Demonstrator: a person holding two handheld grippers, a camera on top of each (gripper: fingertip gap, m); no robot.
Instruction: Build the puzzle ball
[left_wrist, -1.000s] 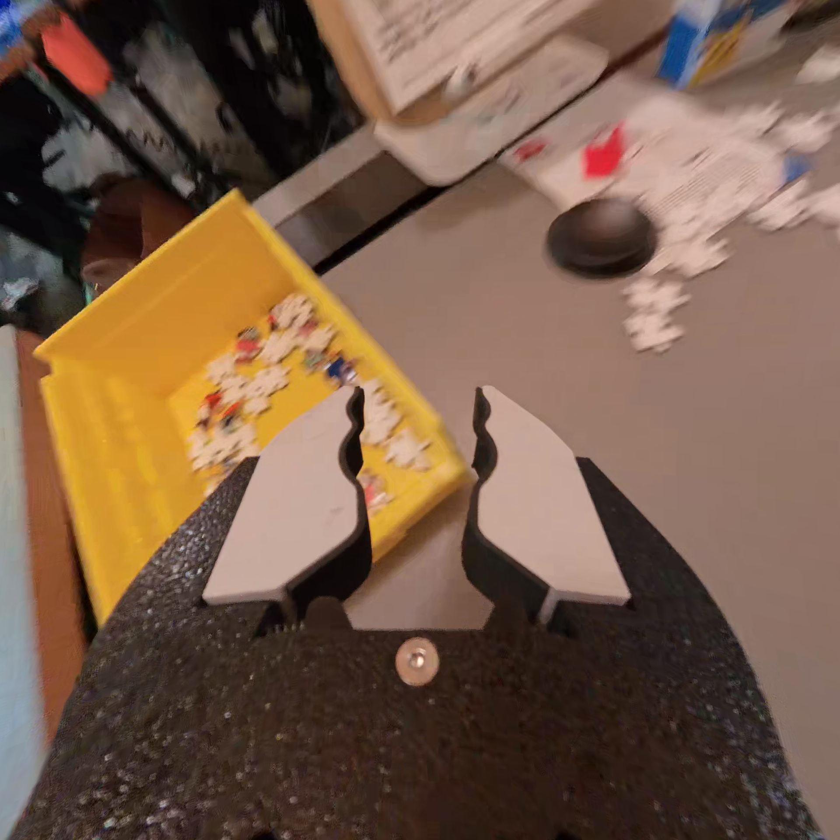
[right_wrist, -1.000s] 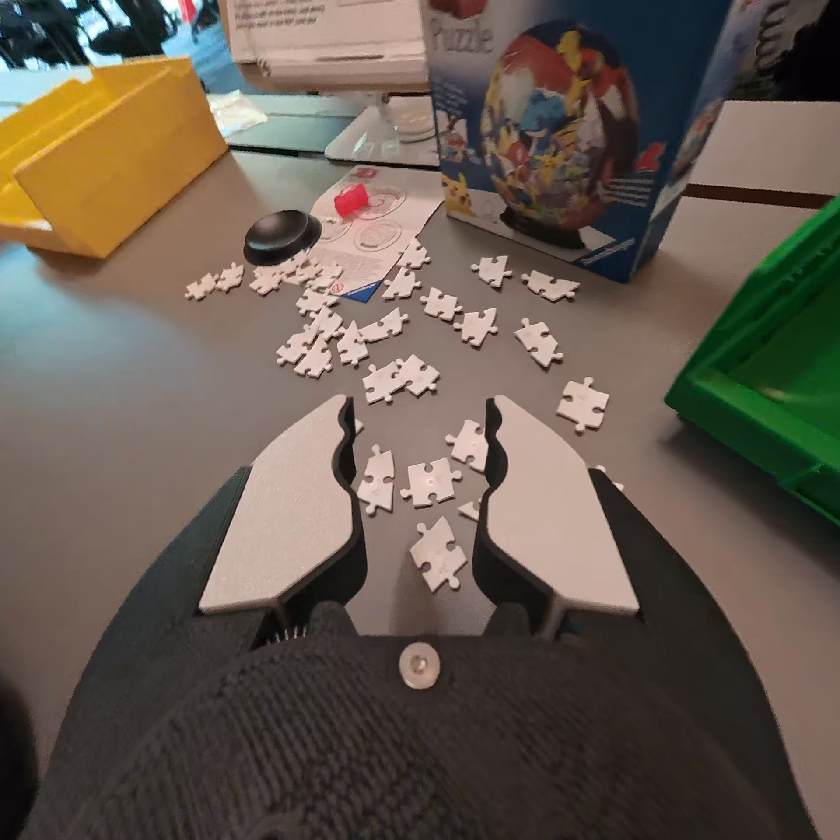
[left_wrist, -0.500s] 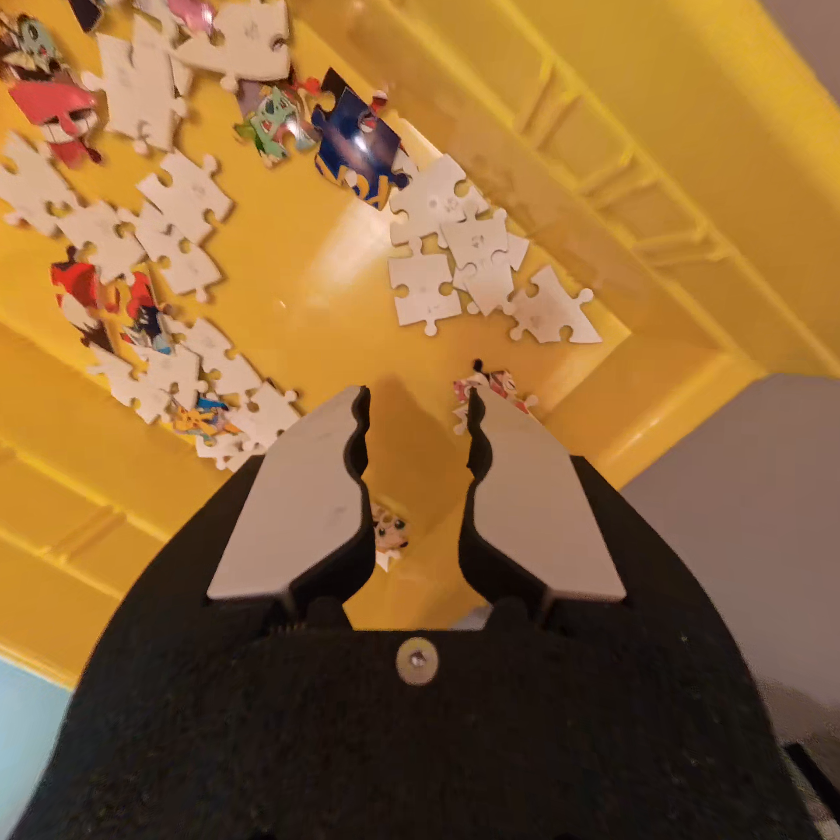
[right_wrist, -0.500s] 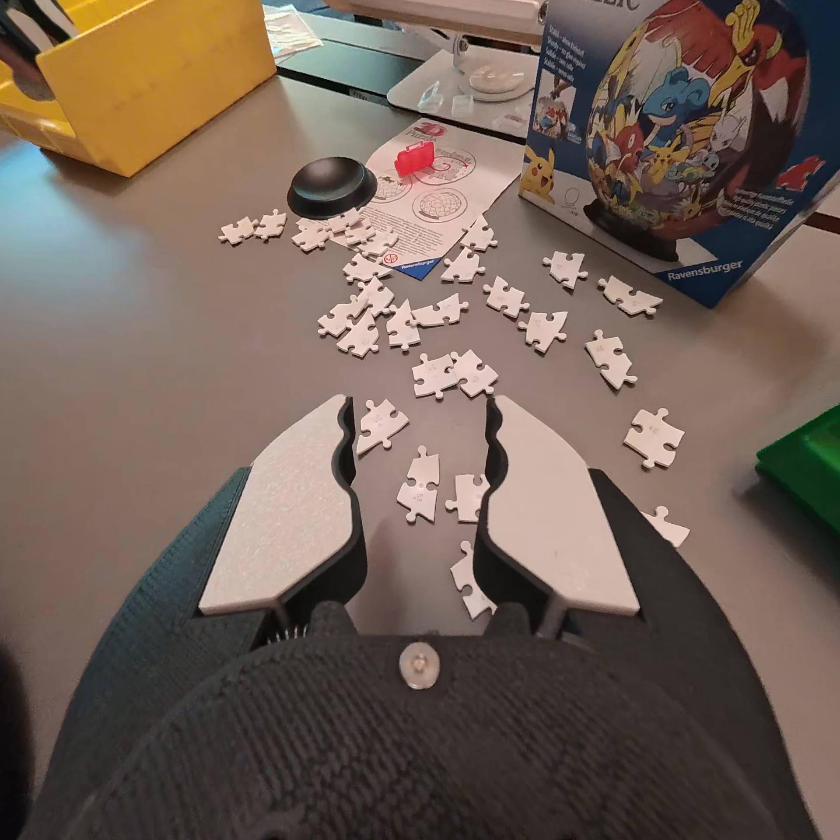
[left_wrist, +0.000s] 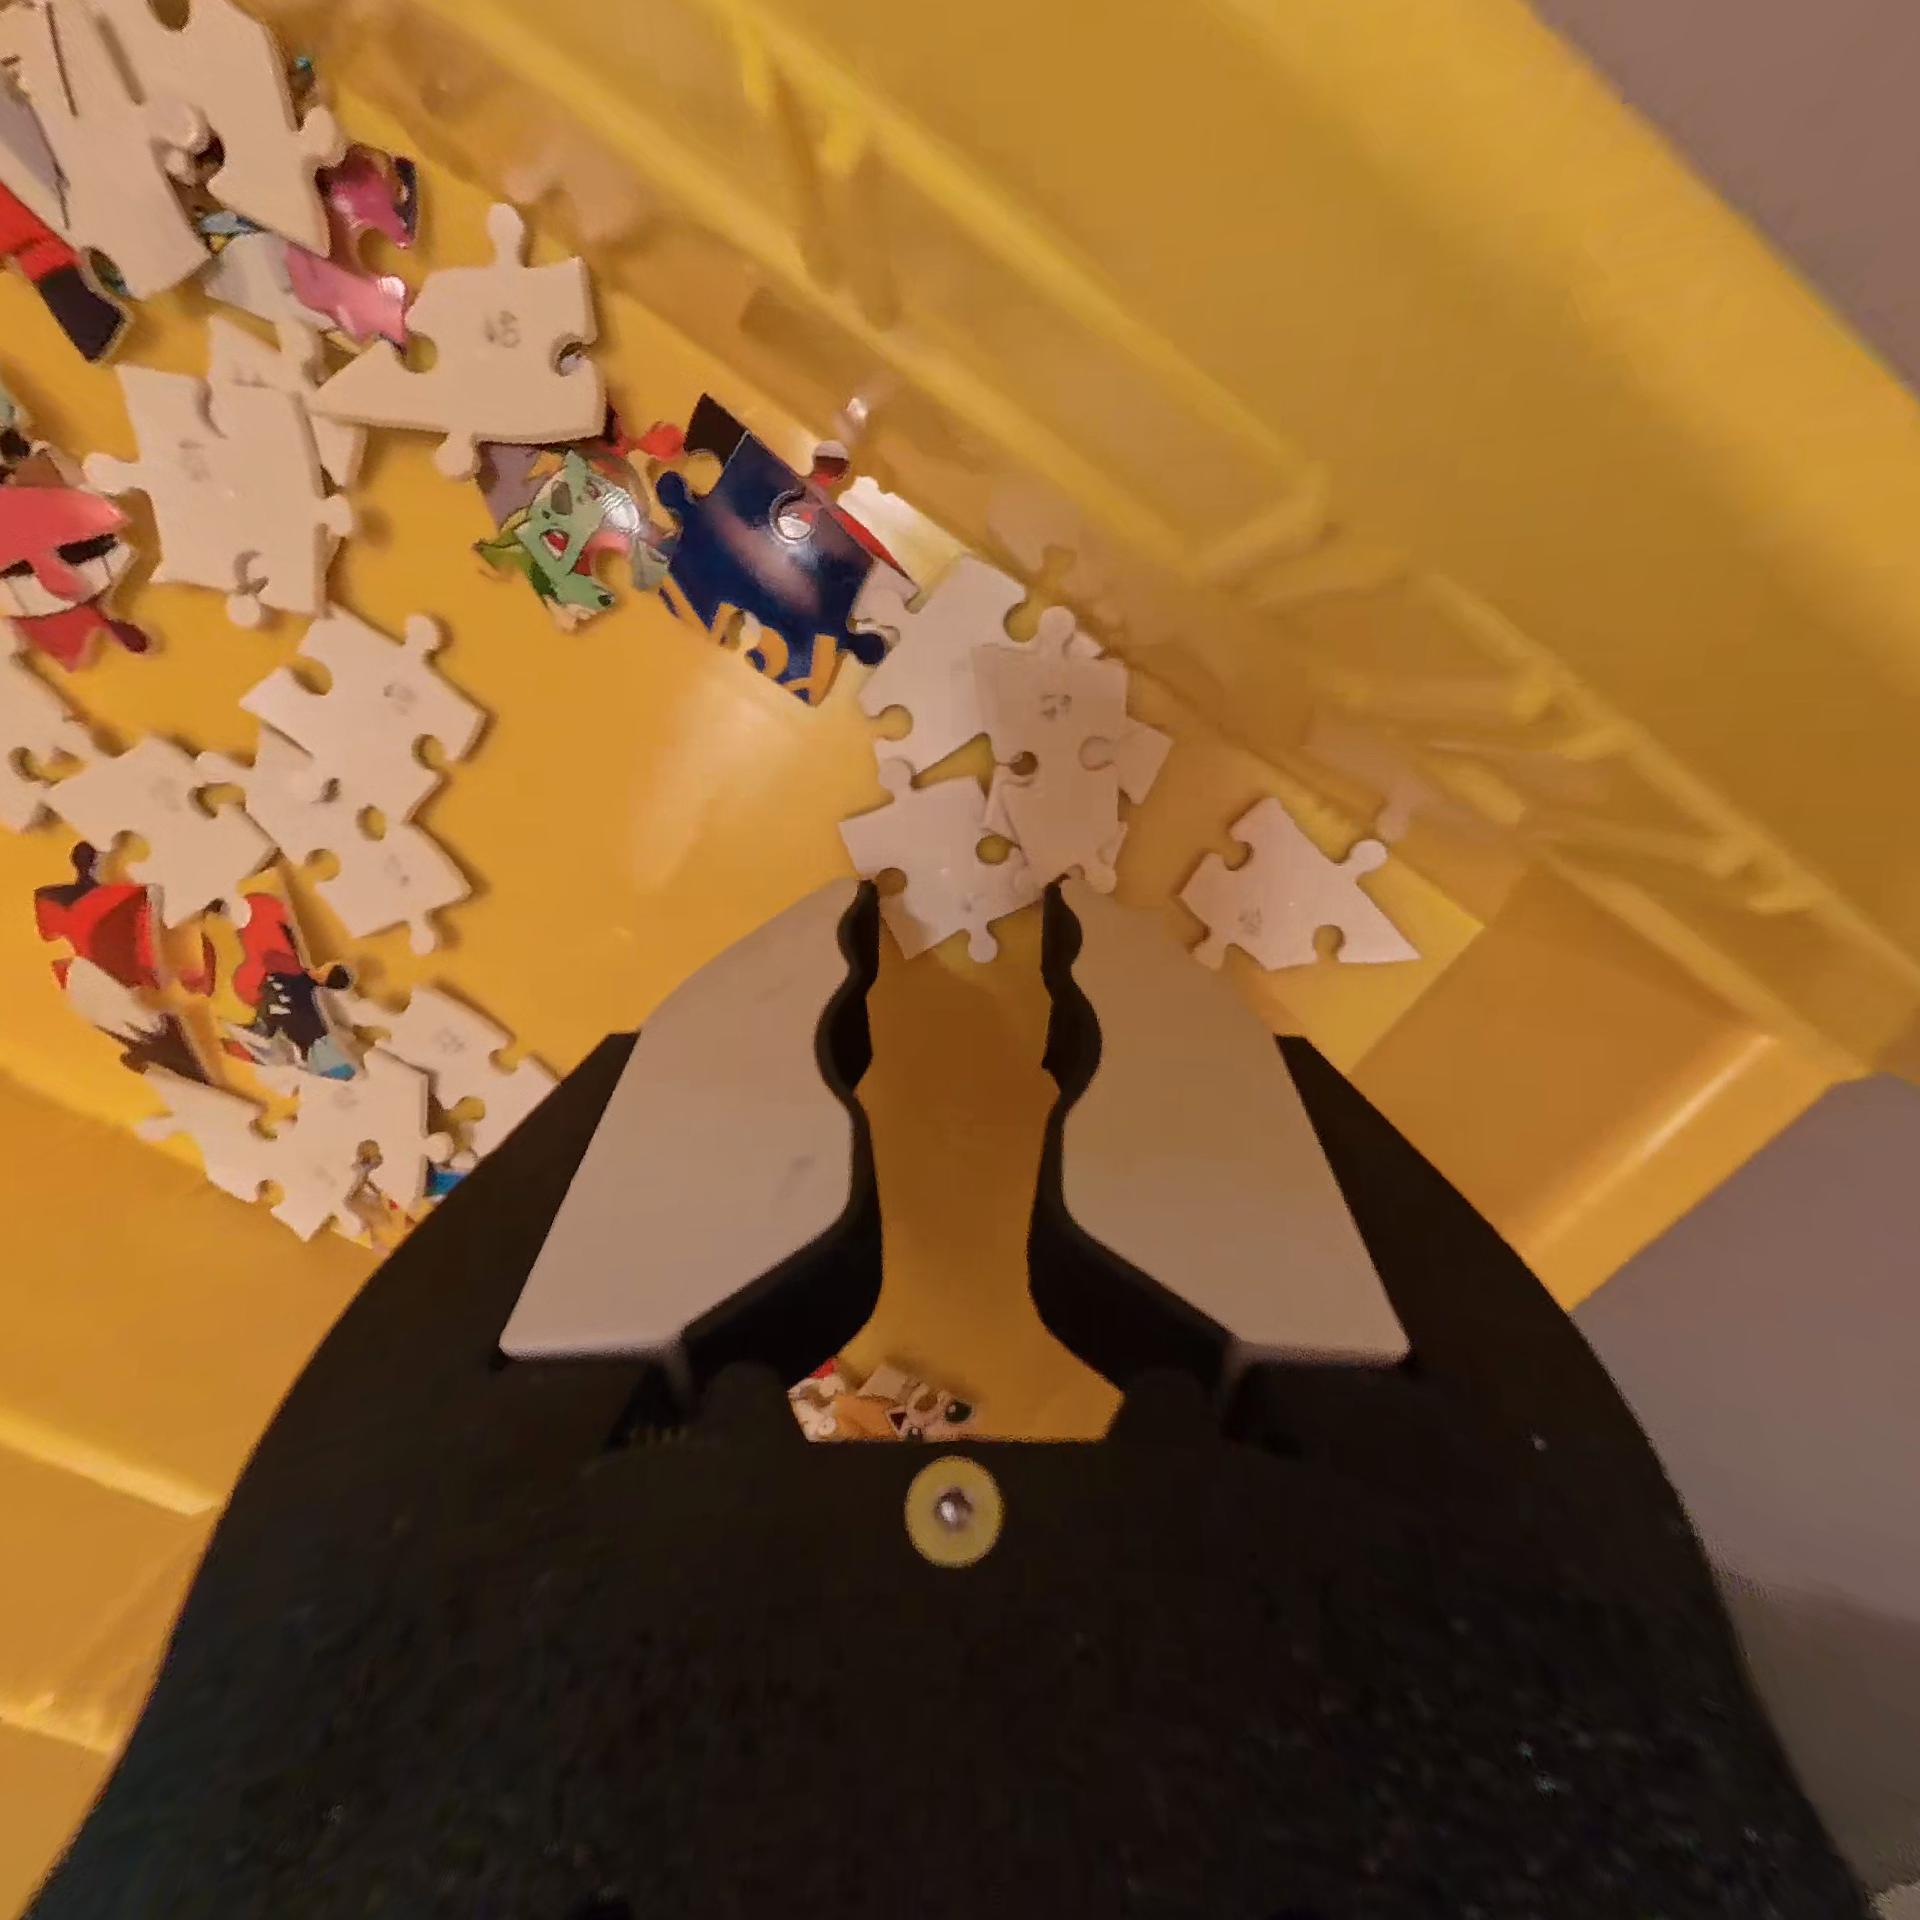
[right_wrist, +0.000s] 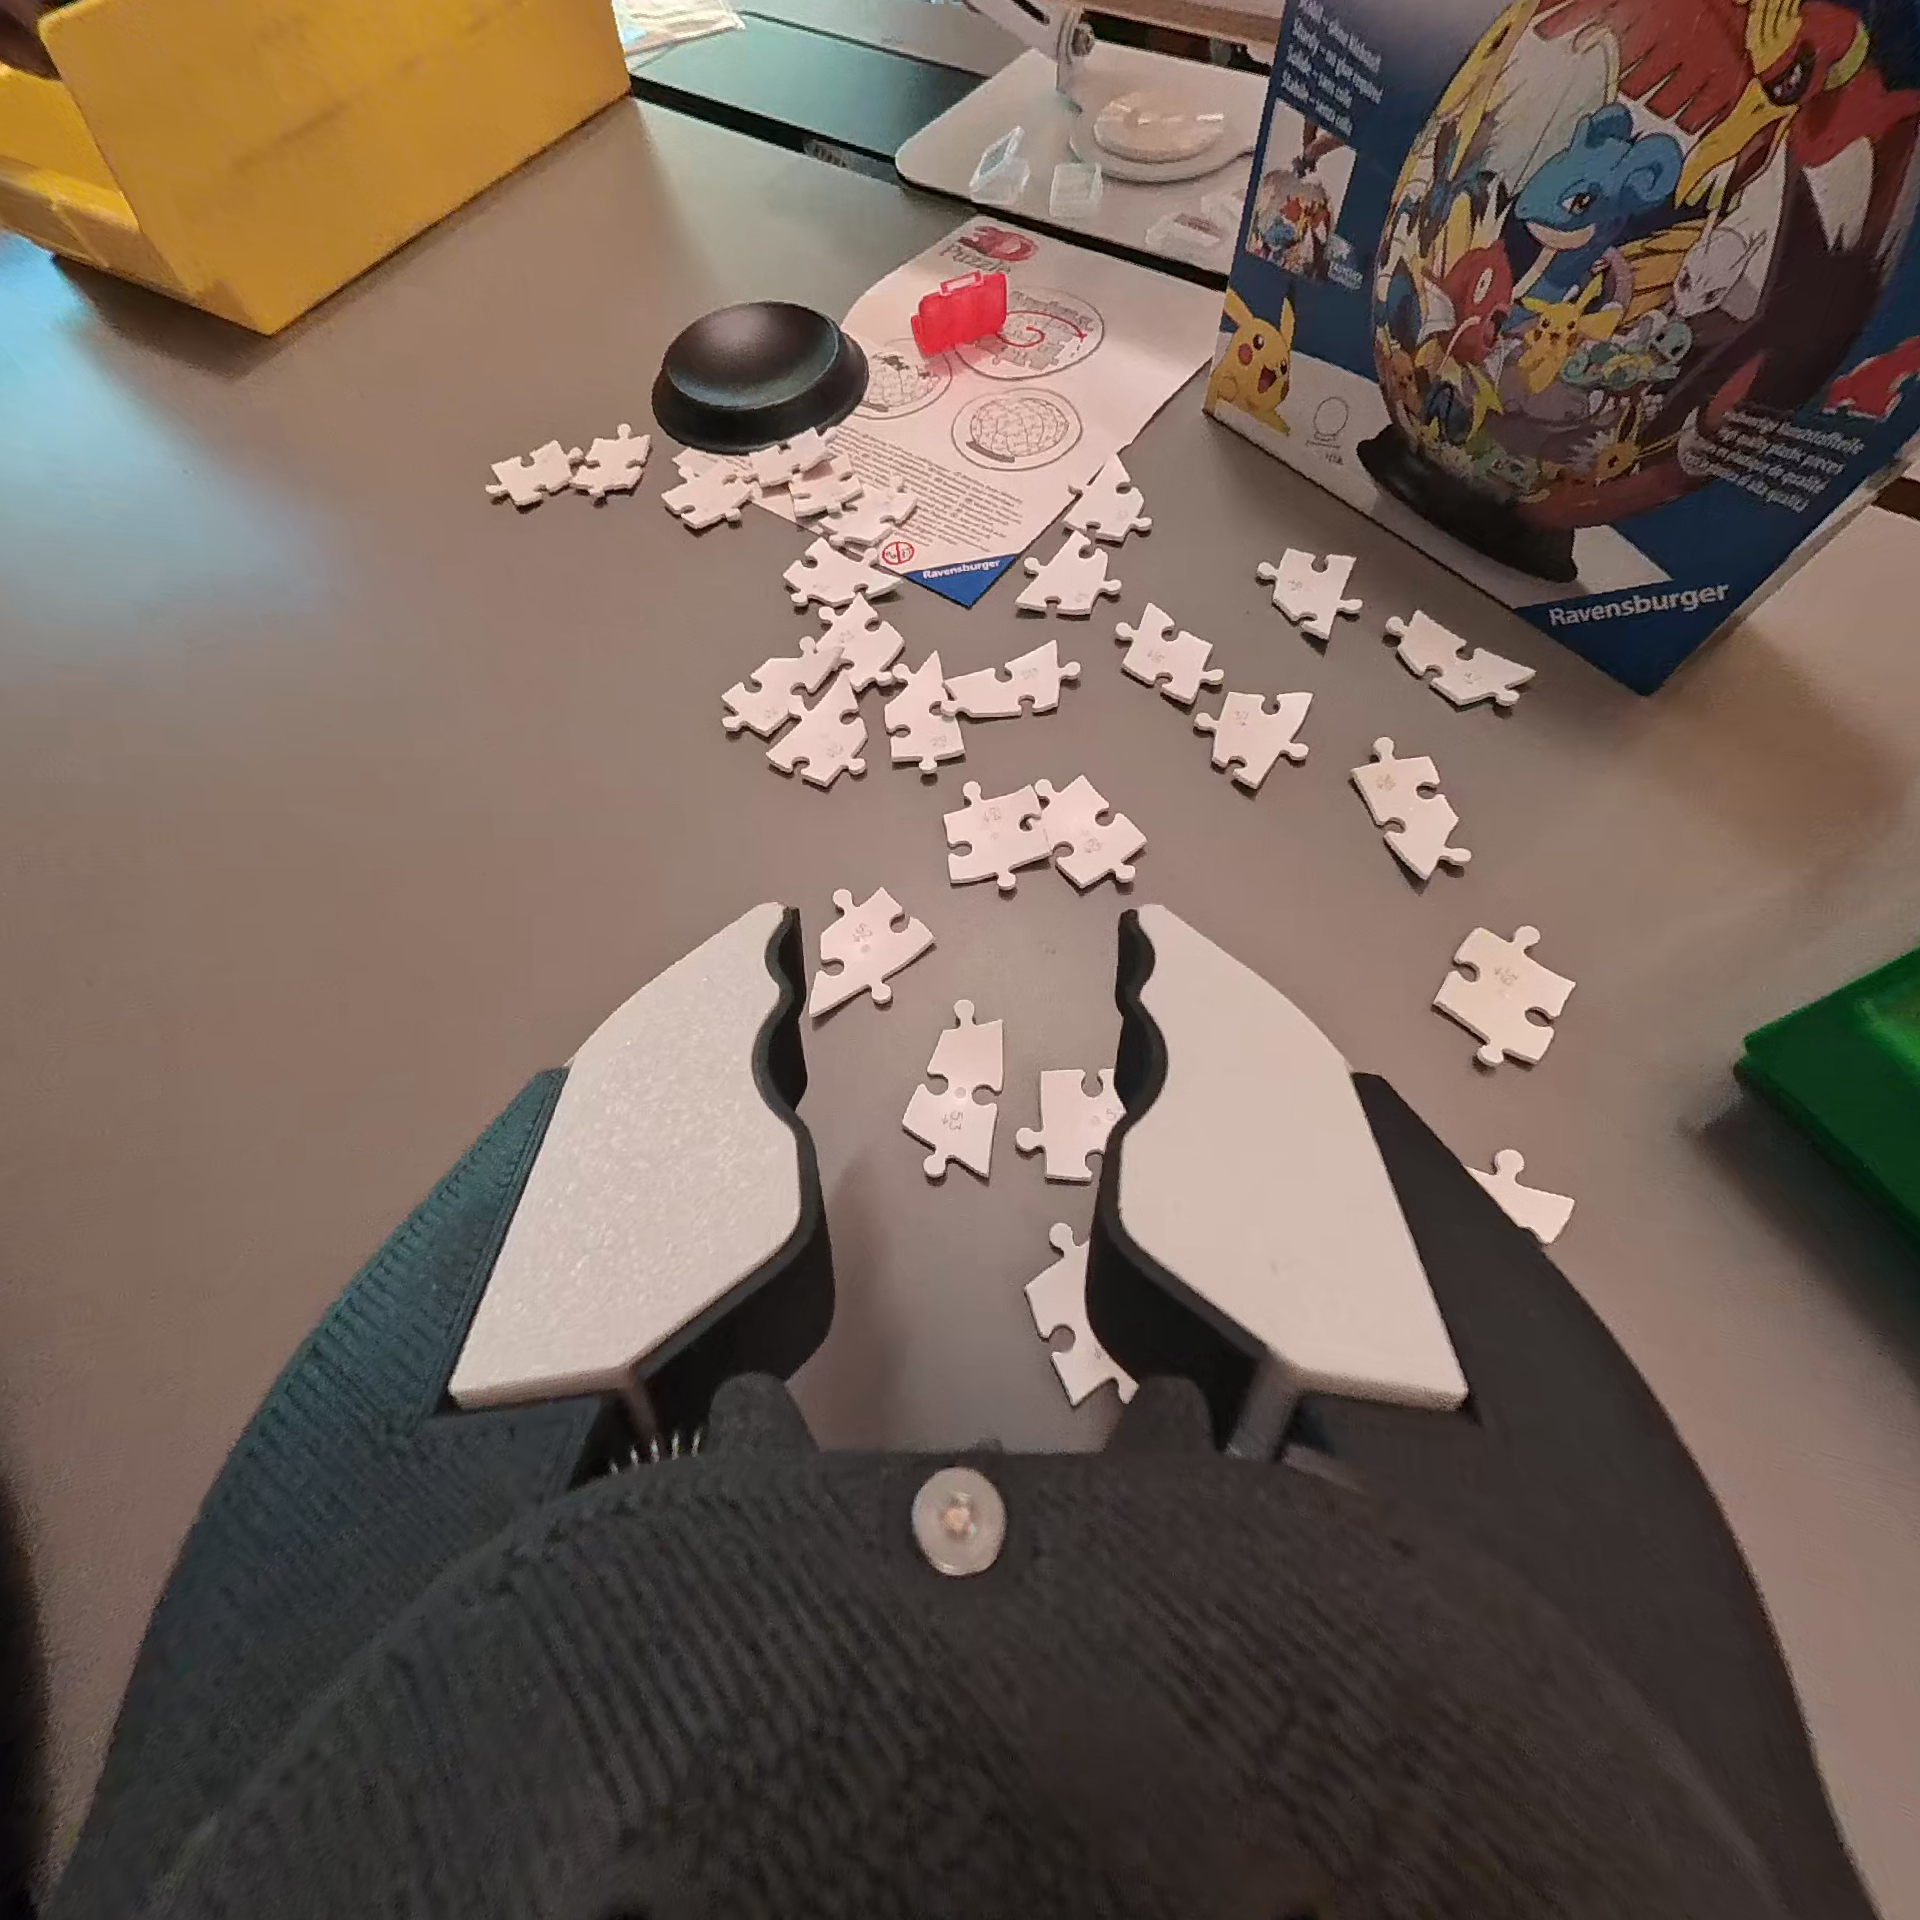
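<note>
Many puzzle pieces (left_wrist: 940, 873) lie white-side up, some showing colours.

Two wrist cameras, each looking forward along its own gripper's two fingers.

Left wrist view: aimed steeply down into a yellow bin (left_wrist: 1351, 343), very close to its floor, left gripper (left_wrist: 956, 904) low in frame, a strip of grey table (left_wrist: 1787, 1299) at the right edge.

Right wrist view: higher, tilted forward across the same grey table (right_wrist: 312, 831), over right gripper (right_wrist: 961, 920), toward scattered puzzle pieces (right_wrist: 997, 831).

Shared between views: the yellow bin (right_wrist: 332, 145), seen far off at upper left from outside, and the table.
</note>
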